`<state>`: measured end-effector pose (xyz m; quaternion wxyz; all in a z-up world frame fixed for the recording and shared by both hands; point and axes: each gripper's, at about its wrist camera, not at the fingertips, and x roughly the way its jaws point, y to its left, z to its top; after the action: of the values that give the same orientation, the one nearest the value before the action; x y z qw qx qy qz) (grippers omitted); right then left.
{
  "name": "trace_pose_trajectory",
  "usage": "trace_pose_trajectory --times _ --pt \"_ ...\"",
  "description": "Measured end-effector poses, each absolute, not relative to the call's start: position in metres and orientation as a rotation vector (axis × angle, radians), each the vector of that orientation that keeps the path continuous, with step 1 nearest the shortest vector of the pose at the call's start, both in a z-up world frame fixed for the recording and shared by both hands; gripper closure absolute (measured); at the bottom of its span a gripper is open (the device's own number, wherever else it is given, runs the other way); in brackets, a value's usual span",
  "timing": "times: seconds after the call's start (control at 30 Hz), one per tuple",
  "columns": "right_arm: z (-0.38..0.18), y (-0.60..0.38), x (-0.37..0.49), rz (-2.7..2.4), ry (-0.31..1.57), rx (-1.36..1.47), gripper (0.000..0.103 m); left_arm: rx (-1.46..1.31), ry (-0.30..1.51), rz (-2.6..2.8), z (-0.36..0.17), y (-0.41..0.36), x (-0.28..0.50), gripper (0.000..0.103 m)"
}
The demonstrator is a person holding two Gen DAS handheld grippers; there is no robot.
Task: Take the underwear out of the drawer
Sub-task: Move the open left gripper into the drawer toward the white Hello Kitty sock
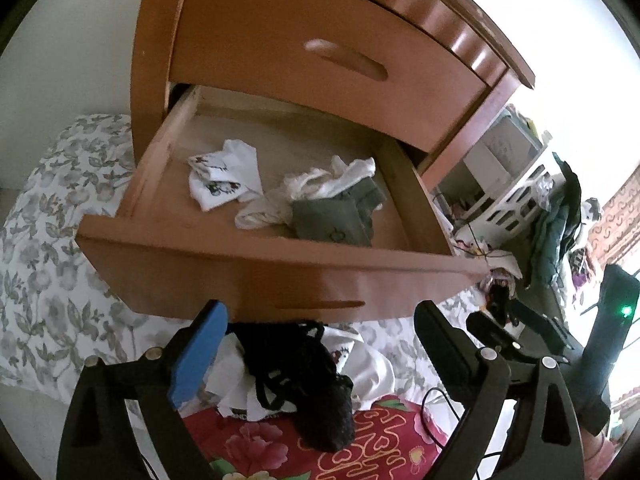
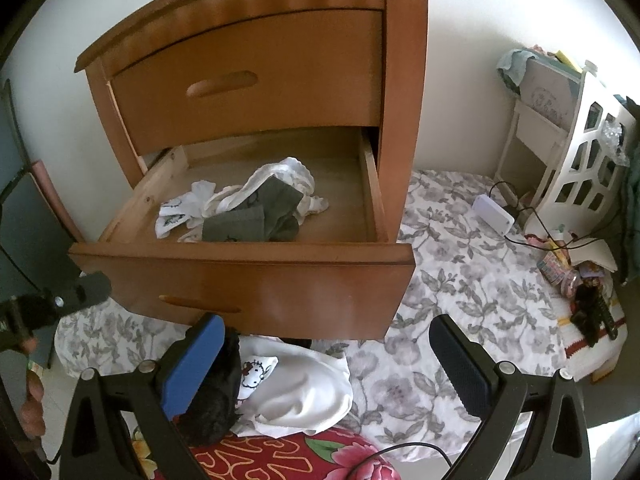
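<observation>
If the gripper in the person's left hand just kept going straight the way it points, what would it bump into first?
Most likely the left gripper would meet the orange-brown wooden front of the open lower drawer, straight ahead between its open fingers. The black lace underwear lies lower, probably under its path; depth is unclear.

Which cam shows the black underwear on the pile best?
Left wrist. The black underwear lies nearly whole between the open fingers of the left gripper, draped over the white garments on the red floral cloth. In the right wrist view, it is mostly hidden behind the blue pad of the right gripper.
</observation>
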<state>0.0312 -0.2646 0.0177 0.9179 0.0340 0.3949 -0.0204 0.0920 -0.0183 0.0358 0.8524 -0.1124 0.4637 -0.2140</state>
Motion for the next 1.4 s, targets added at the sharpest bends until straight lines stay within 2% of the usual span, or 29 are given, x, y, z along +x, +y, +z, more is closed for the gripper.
trace_pose_trajectory --times 0.33,0.43,0.77,0.9,1.03,1.2,1.4 --pt "0.014 -0.266 0.039 -0.045 0.819 0.075 0.0 -0.259 0.891 -0.378 0.054 0.009 0.117 0.008" --pt "0.013 -0.266 0.041 -0.047 0.82 0.072 0.0 -0.248 0.863 -0.361 0.059 0.011 0.123 0.0" --pt "0.015 -0.271 0.041 -0.045 0.809 0.09 0.0 -0.23 0.78 -0.392 0.087 0.013 0.171 0.0" --pt "0.017 -0.275 0.041 -0.055 0.804 0.096 0.0 -0.248 0.85 -0.437 0.09 0.012 0.195 0.0" --pt "0.017 -0.277 0.041 -0.055 0.799 0.103 0.0 -0.138 0.92 -0.356 0.087 -0.001 0.221 0.0" --pt "0.017 -0.277 0.04 -0.046 0.802 0.104 0.0 0.063 1.067 -0.187 0.061 -0.022 0.25 0.0" --pt "0.015 -0.279 0.041 -0.052 0.805 0.105 0.0 0.056 1.216 -0.116 0.025 -0.03 0.276 0.001"
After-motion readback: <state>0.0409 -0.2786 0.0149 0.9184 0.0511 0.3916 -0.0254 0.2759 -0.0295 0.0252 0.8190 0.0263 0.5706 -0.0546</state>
